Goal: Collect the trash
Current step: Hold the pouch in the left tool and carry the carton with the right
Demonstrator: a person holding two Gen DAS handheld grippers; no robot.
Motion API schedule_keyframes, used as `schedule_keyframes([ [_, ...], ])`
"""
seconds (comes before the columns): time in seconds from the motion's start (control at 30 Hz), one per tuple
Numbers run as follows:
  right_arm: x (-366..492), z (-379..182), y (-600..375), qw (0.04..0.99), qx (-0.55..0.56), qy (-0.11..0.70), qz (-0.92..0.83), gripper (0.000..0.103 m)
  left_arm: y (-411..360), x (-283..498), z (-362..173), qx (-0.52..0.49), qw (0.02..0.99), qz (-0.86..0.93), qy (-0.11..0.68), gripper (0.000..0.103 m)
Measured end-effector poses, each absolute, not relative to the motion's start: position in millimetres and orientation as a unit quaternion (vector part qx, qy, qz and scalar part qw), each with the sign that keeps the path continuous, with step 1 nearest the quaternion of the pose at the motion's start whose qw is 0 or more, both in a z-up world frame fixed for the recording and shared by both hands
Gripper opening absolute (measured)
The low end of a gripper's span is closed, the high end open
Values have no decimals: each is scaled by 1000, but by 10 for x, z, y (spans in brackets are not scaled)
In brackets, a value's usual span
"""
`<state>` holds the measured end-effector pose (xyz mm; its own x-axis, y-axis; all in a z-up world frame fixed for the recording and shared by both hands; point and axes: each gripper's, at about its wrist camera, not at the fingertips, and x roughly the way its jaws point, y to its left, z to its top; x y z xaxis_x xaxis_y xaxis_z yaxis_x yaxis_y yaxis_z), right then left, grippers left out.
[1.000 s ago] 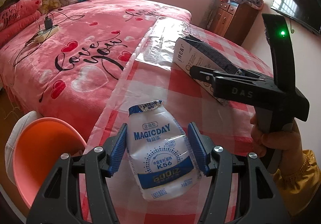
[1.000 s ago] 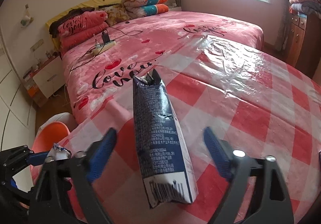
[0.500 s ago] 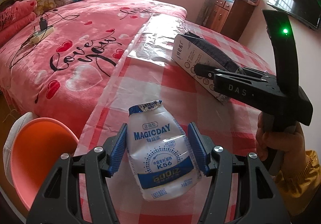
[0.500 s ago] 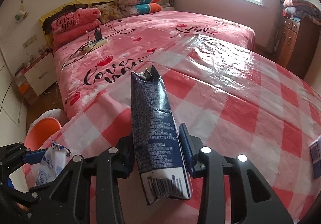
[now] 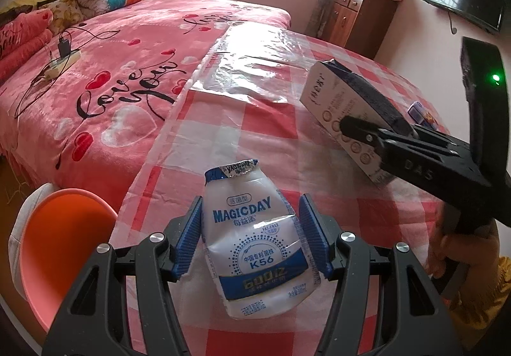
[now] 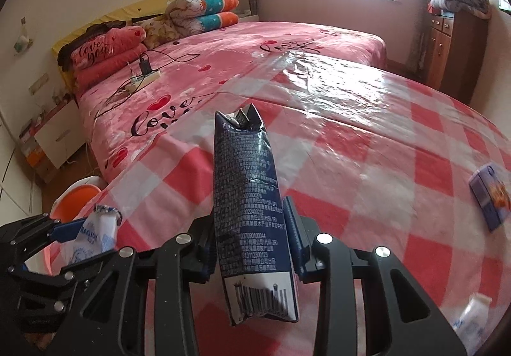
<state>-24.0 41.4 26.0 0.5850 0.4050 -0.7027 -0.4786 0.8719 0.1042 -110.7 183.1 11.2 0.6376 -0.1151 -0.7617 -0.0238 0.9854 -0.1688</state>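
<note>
A crumpled white MAGICDAY drink bottle [image 5: 252,241] sits between the blue pads of my left gripper [image 5: 249,201], which is shut on it above the checked table [image 5: 255,119]. My right gripper [image 6: 250,218] is closing tight on a dark blue carton [image 6: 246,170]. Its pads press both sides and the torn top points away. In the left wrist view the carton [image 5: 335,100] hangs at the right in the right gripper [image 5: 367,129], with a hand [image 5: 460,247] on the handle. The right wrist view shows the left gripper [image 6: 64,228] and bottle [image 6: 95,231] at lower left.
An orange round container with a white rim [image 5: 64,253] stands on the floor left of the table. A small purple box [image 6: 488,196] and a white scrap [image 6: 472,314] lie on the table at the right. A pink bed [image 5: 127,68] and a wooden cabinet [image 5: 357,20] lie beyond.
The right gripper's jaws went from wide open beside the carton to closed on it, and carton and gripper shifted across the table. The left gripper kept the bottle and barely moved.
</note>
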Motion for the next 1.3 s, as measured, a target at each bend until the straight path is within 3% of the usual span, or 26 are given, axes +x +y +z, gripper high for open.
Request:
schedule_keyframes([
  [0.97, -1139, 549, 167, 895, -30, 371, 247, 37, 1890, -1577, 484, -44, 922, -8, 384, 57],
  [1.3, -1261, 591, 304, 894, -49, 369, 249, 37, 2221, -1598, 219, -107, 906, -24, 408, 57],
])
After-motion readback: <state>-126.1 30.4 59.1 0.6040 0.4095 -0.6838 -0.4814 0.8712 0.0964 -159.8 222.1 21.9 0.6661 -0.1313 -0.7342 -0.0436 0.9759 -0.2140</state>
